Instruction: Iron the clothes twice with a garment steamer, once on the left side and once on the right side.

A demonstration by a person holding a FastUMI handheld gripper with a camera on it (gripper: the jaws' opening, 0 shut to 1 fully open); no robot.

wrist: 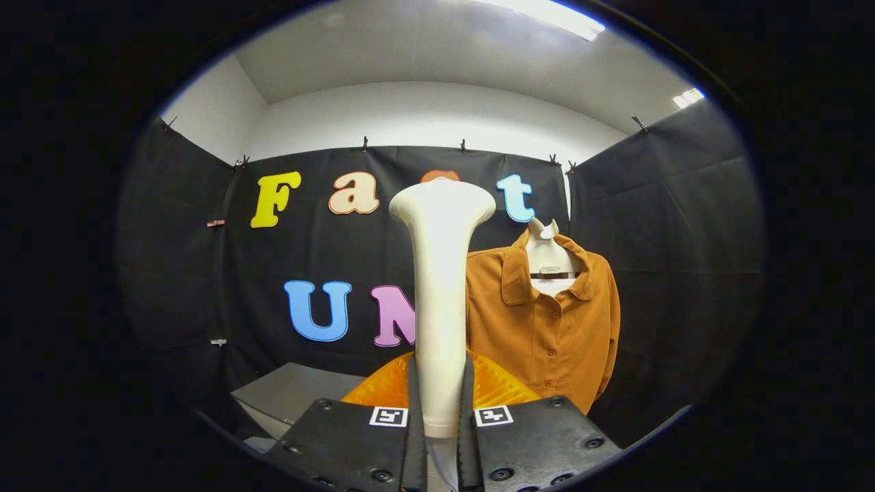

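While the jaws clamp the cream garment steamer (441,287) upright, its body hides part of the orange shirt (547,328).
Buttoned and collared, the shirt hangs on a mannequin (547,256) beyond the gripper (441,437); an orange object (383,389) behind the steamer is unclear.

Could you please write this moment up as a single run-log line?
gripper: shut on steamer handle | steamer: held upright, head up | orange shirt: on mannequin beyond the fingers, apart from steamer | ironing: not yet begun
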